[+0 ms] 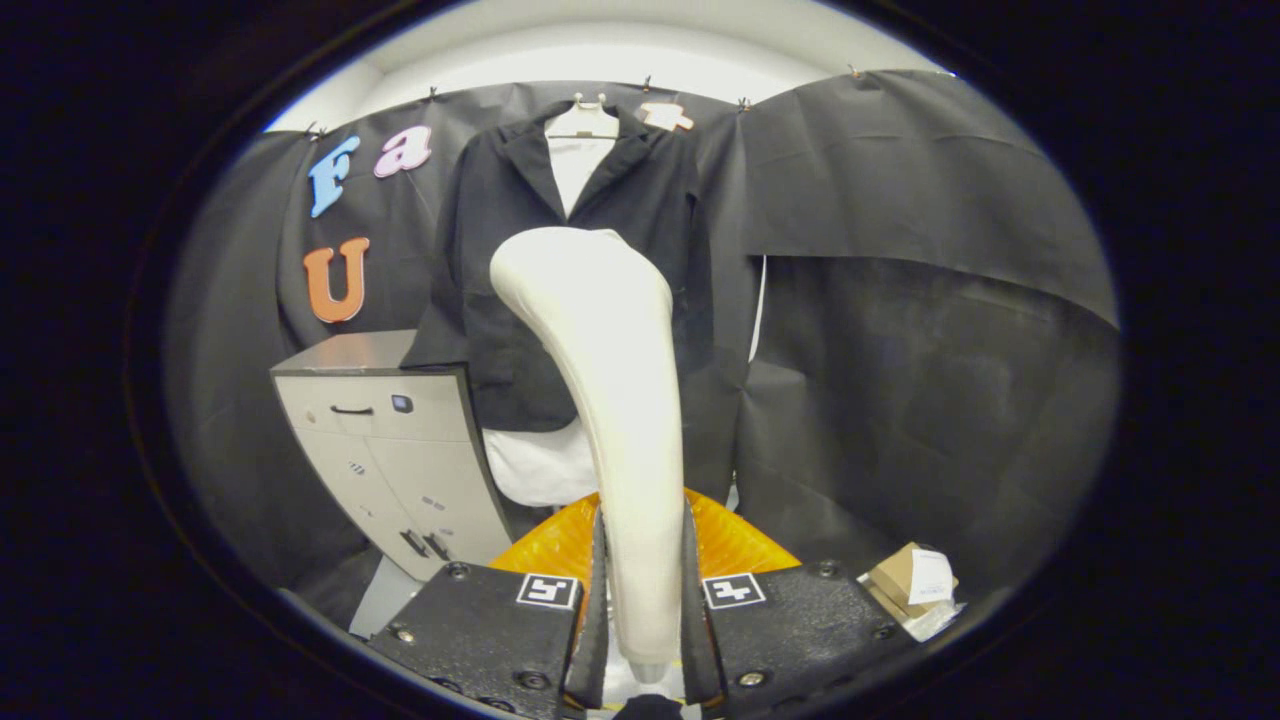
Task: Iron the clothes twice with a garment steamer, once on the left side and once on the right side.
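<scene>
Firmly, the hand-held gripper (642, 590) clamped both fingers on the steamer (615, 400), its head before the hanging jacket (650, 200).

**Camera rides low on the tongs, facing the hanging jacket**

The fisheye looks forward and slightly upward along the tongs (643, 590), very near the steamer (610, 400) they clamp, toward the jacket (575, 270) on the booth wall beyond.

A staged booth: black cloth wall (900, 300), a hung jacket (520, 260), a grey cabinet (400, 450) beside it.
</scene>
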Demonstrator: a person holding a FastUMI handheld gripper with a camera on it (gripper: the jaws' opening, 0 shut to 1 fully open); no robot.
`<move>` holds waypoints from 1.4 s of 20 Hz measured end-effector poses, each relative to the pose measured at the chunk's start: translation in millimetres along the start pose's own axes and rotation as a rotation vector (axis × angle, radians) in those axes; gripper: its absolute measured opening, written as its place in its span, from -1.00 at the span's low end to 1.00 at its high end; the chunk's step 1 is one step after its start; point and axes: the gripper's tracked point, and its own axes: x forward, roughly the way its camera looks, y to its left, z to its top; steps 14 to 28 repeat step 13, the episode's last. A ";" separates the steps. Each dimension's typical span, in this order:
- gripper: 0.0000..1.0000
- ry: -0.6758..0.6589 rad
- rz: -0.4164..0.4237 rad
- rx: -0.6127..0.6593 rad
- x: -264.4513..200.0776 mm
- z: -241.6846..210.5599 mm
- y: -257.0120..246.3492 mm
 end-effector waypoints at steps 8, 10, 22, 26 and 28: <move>-0.36 0.025 0.055 -0.042 -40.9 -18.5 1.2; -0.36 0.037 0.071 -0.047 -49.8 -25.3 -4.5; -0.36 0.035 0.095 -0.044 -62.1 -26.1 -19.6; -0.36 0.035 0.095 -0.044 -62.1 -26.1 -19.6; -0.36 0.035 0.095 -0.044 -62.1 -26.1 -19.6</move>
